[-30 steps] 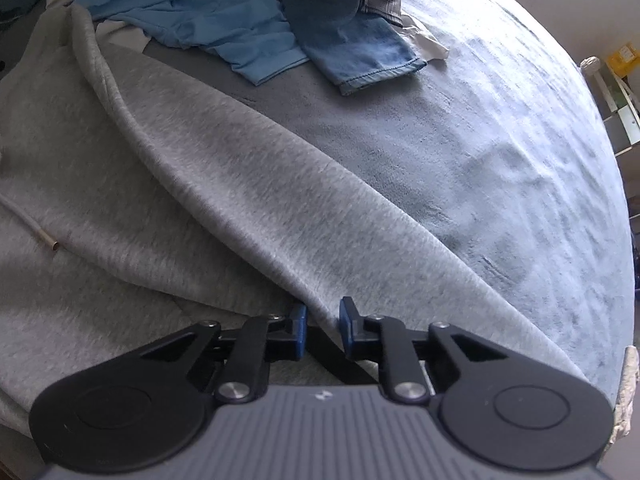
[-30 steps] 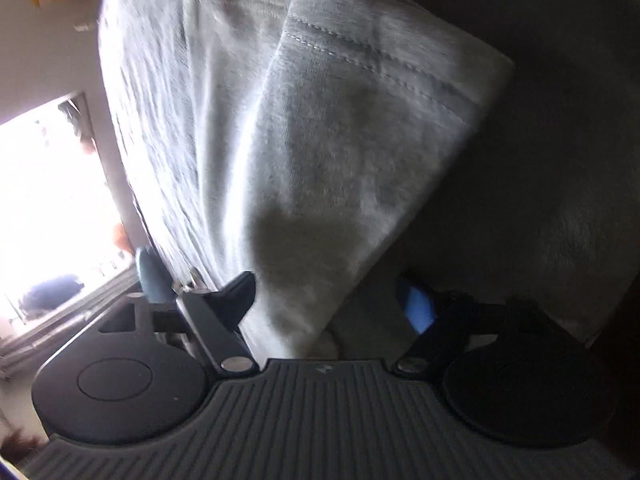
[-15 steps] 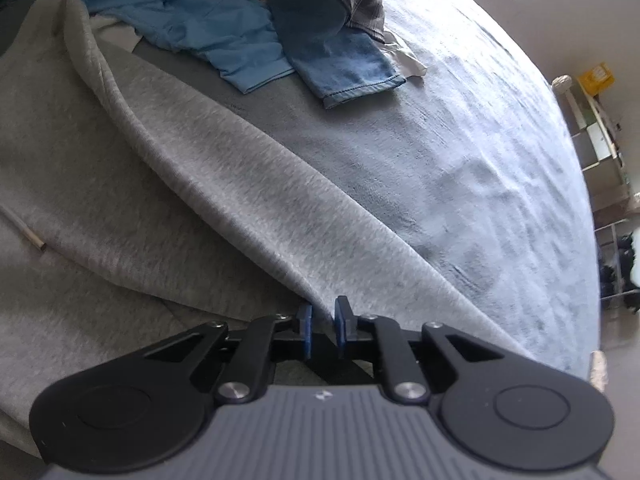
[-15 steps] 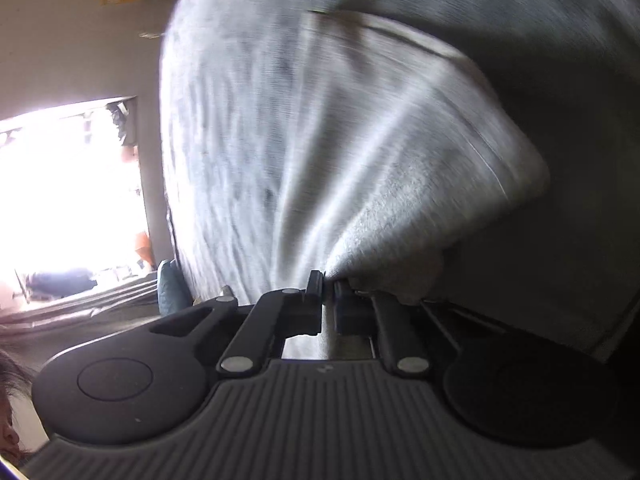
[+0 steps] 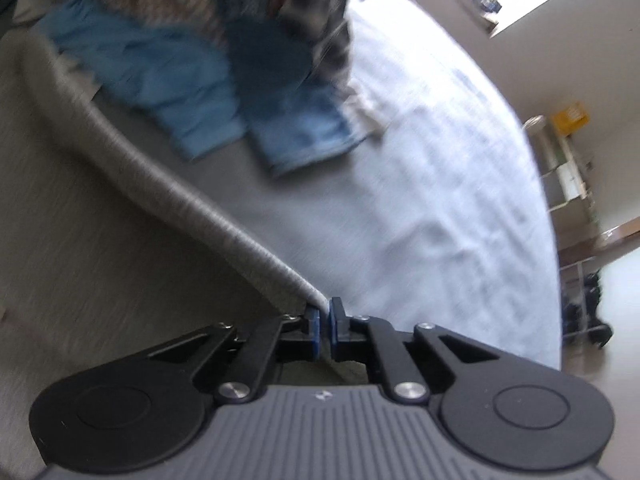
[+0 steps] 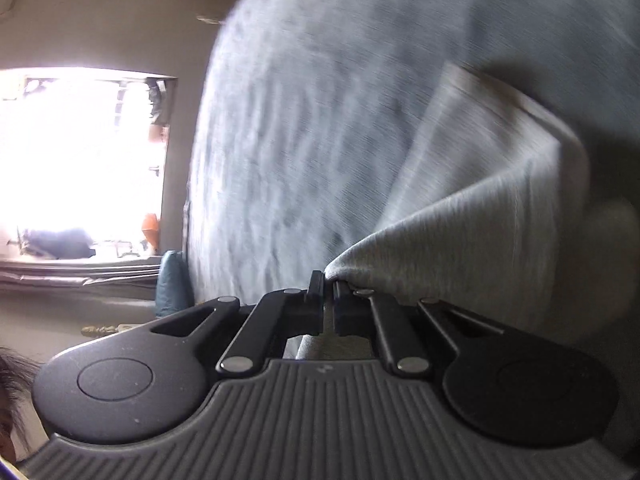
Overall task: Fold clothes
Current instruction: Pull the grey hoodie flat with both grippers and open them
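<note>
Both tongs, left tongs (image 5: 323,312) and right tongs (image 6: 328,285), clamped tight on edges of grey sweatshirt (image 5: 168,184), spread over blue-grey bed (image 5: 440,184). Taut hem running up-left from left tongs; cloth bunching off rightward from right tongs. Heaped blue clothes (image 5: 168,80) well beyond.

A heather-grey garment (image 5: 120,216) lies on a pale blue-grey bedspread (image 5: 440,184). Behind it sit a light blue garment (image 5: 160,80), faded blue denim (image 5: 304,128) and dark plaid cloth (image 5: 324,20) — all blurred. Black grippers carry blue pads (image 5: 316,322).
</note>
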`<move>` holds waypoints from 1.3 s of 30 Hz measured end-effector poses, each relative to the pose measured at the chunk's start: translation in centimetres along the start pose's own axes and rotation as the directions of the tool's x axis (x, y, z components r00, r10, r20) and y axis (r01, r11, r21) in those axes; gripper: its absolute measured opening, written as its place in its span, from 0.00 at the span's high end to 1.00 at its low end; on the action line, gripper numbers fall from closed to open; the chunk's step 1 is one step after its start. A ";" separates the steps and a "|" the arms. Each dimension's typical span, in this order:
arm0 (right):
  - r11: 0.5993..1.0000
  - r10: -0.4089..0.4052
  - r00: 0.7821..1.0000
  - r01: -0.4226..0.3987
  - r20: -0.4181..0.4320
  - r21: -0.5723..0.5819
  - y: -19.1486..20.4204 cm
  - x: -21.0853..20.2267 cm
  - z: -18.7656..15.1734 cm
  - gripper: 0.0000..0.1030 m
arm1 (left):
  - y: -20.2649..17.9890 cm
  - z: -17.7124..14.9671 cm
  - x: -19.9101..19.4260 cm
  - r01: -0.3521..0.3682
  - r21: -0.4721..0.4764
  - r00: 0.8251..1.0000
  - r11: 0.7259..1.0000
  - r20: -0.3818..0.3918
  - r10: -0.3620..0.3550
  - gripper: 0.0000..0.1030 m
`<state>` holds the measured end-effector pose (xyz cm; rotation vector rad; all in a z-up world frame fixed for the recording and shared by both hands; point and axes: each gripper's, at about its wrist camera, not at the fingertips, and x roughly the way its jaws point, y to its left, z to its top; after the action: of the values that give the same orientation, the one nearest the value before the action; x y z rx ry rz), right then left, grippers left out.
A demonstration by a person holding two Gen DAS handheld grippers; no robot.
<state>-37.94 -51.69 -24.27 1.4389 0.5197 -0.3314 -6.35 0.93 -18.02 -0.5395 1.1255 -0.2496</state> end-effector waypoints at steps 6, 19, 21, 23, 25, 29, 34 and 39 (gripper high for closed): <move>0.994 0.063 0.998 -0.060 0.021 -0.096 2.7 4.2 5.3 0.98 | -2.8 3.7 3.9 -0.004 0.055 0.998 0.998 0.063 0.001 0.95; 0.986 0.031 0.999 -0.026 0.025 -0.167 5.1 19.3 13.6 0.98 | -2.8 7.1 13.0 -0.094 0.089 0.995 0.992 0.043 0.090 0.94; 0.987 -0.010 0.999 0.017 0.040 -0.158 4.2 21.1 14.4 0.98 | -2.6 7.0 14.0 -0.103 0.094 0.995 0.990 0.027 0.101 0.92; 0.989 -0.039 0.998 0.045 0.047 -0.137 3.2 22.8 15.5 0.96 | -2.1 7.0 14.5 -0.091 0.071 0.996 0.993 0.013 0.090 0.88; 0.994 -0.084 0.995 0.088 0.053 -0.067 1.6 23.7 17.0 0.94 | -1.7 7.0 14.7 -0.078 0.052 0.997 0.996 0.005 0.078 0.86; 0.995 -0.083 0.988 0.089 0.129 -0.040 0.7 21.3 19.6 0.92 | -2.3 6.9 14.2 -0.047 0.047 0.999 0.998 -0.004 0.047 0.57; 0.974 -0.116 0.987 0.135 0.113 -0.179 1.9 16.2 20.4 0.78 | -3.4 5.4 11.1 -0.050 0.046 0.999 0.998 -0.005 0.050 0.51; 0.925 -0.057 0.998 0.048 -0.014 -0.377 5.1 11.4 17.1 0.73 | -2.0 2.0 3.3 -0.084 0.002 0.995 0.996 0.049 0.084 0.47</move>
<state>-23.28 -67.00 -25.07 1.0581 0.6071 -0.2401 -3.02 -1.66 -18.96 -0.4906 1.0971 -0.1649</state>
